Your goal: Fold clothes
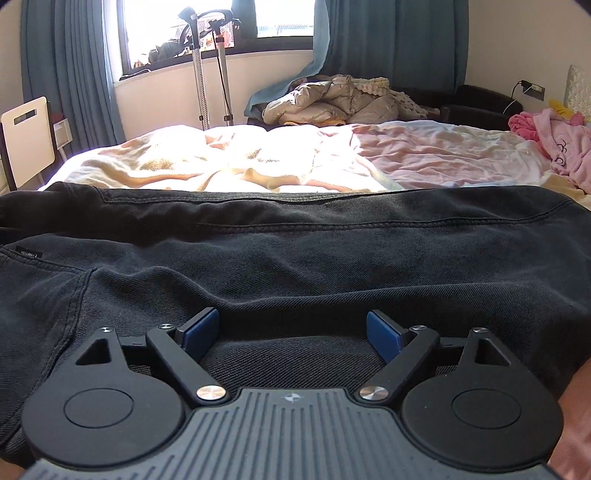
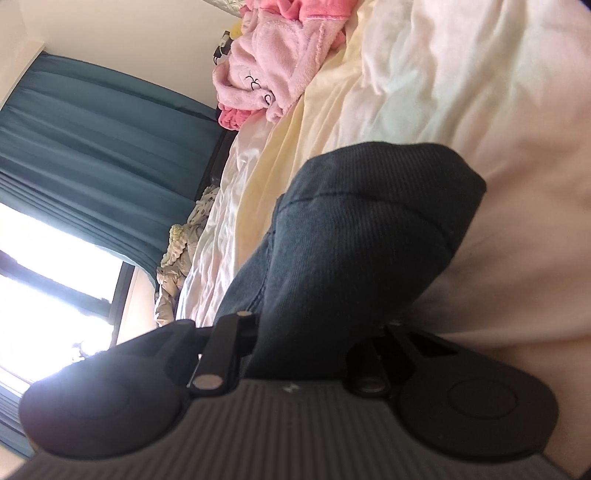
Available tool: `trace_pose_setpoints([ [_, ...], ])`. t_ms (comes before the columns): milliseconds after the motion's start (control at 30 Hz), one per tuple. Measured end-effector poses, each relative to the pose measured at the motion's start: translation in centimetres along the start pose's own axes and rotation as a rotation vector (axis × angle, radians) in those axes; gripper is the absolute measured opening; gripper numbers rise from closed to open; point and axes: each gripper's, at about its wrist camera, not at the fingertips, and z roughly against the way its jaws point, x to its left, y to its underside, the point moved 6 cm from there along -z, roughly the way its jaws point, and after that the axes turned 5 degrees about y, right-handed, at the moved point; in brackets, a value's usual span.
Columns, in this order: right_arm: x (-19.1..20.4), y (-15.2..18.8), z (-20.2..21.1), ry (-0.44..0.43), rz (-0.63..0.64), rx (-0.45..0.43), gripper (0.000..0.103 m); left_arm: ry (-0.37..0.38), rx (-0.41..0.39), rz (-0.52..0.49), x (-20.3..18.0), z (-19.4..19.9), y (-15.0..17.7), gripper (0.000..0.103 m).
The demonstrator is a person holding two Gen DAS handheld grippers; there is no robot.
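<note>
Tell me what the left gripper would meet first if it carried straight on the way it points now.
Most likely the dark grey denim garment spread on the bed. The left gripper, jaws open, tilts down just above that fabric, so it should touch cloth directly ahead; exact depth is unclear.

A bedroom in a home. A wide bed point(image 1: 258, 162) with rumpled cream and pale pink bedding fills the middle of the left wrist view. Behind it, at upper left, a window point(image 1: 184, 29) is flanked by teal curtains point(image 1: 66, 74). A padded jacket point(image 1: 332, 99) lies heaped beyond the bed at upper centre, fluffy pink clothing point(image 1: 554, 136) sits at the right edge, a white chair point(image 1: 27, 140) stands at far left, and a wall socket point(image 1: 533, 88) appears at upper right.
</note>
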Motion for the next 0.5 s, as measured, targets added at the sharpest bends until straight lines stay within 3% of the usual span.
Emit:
trace_pose_setpoints([
  [133, 1.8, -0.2, 0.8, -0.016, 0.084, -0.034, 0.016, -0.007, -0.017, 0.034, 0.4, 1.5, -0.7, 0.089],
  [200, 3.7, 0.1, 2.1, 0.015, 0.211, -0.085, 0.016, -0.007, -0.042, 0.035, 0.6, 2.6, -1.2, 0.089],
  [367, 9.2, 1.9, 5.8, 0.036, 0.382, -0.195, 0.015, 0.001, -0.131, 0.068, 1.8, 5.7, -2.8, 0.089],
  [500, 16.0, 6.0, 9.1, -0.003, 0.619, -0.279, 0.015, -0.104, -0.192, 0.119, 5.5, 7.4, -3.9, 0.089],
])
